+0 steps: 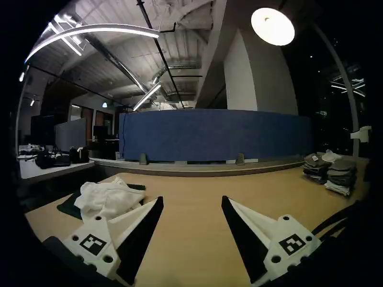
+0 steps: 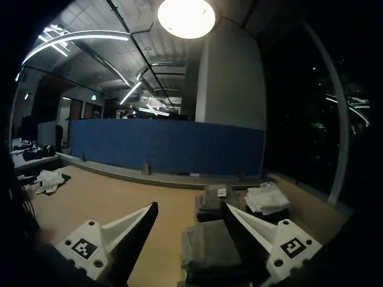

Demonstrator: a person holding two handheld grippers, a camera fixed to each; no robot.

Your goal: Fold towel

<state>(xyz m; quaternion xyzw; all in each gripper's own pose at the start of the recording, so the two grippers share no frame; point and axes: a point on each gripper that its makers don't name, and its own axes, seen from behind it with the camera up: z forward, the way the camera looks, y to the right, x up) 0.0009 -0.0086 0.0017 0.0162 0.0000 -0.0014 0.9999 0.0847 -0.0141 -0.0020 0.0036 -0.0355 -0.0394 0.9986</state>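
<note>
The left tongs (image 1: 192,200) are spread wide and empty. One white finger comes in from 7 o'clock and the other from 5 o'clock, their black inner faces turned toward each other. The right tongs (image 2: 189,205) are parted the same way, with fingers at 7 and 5 o'clock, held about level and gripping nothing.

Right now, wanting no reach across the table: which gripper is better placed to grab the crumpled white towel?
Left. The crumpled white towel lies just ahead of the open left gripper; from the right gripper it looks far off, and folded towels sit at its fingers.
</note>
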